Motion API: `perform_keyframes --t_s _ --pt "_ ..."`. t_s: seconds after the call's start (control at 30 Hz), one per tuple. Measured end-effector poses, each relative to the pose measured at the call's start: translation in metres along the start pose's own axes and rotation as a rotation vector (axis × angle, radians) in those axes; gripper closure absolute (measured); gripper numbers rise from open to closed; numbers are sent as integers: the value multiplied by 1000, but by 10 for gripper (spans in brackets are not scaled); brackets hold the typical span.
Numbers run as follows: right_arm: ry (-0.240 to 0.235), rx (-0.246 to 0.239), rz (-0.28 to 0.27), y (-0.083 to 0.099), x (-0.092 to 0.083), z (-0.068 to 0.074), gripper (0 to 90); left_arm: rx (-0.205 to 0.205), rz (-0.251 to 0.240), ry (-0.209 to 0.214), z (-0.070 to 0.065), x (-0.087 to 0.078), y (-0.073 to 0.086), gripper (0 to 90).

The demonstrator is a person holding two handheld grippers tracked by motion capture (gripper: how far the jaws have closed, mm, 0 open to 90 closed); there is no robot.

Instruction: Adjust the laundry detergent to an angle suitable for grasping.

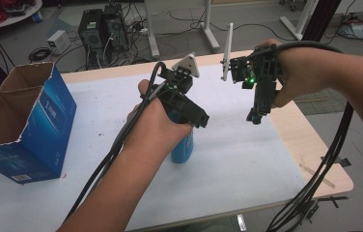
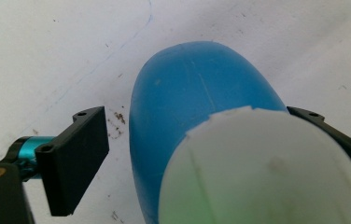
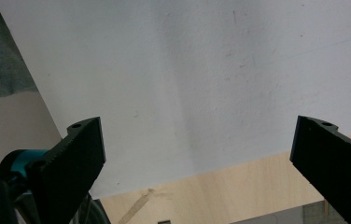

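Left gripper sits over blue bottle, mid-table, near side. Hand covers most of bottle in high view, so just lower body visible. Left gripper view: white cap blurry up close, bottle between jaws, gap visible at left jaw, right jaw tucked behind cap, so contact there hard to tell. No grip yet.

Right gripper hangs further right over white mat, jaws wide apart, nothing in them.

Far left: open blue cardboard box, inside not visible.
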State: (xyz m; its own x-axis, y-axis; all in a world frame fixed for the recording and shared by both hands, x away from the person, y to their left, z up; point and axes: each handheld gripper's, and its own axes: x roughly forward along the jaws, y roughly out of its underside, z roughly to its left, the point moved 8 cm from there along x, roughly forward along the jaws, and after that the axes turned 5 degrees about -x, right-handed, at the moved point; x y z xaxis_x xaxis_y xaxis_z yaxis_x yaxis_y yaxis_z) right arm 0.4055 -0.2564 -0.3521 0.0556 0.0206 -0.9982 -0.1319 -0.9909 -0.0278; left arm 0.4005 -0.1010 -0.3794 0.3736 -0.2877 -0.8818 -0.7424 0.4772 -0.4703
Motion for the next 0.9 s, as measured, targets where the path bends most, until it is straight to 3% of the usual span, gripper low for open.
perform_keyframes --t_s 0.17,0.3,0.9 --pt "7 1 -5 -1 0 -1 23 -10 -10 2 -1 1 -1 88" --pt "6 -2 0 -1 1 -1 23 8 4 -10 1 1 0 120" --pt "11 0 -3 1 0 0 23 15 10 -31 0 1 1 170"
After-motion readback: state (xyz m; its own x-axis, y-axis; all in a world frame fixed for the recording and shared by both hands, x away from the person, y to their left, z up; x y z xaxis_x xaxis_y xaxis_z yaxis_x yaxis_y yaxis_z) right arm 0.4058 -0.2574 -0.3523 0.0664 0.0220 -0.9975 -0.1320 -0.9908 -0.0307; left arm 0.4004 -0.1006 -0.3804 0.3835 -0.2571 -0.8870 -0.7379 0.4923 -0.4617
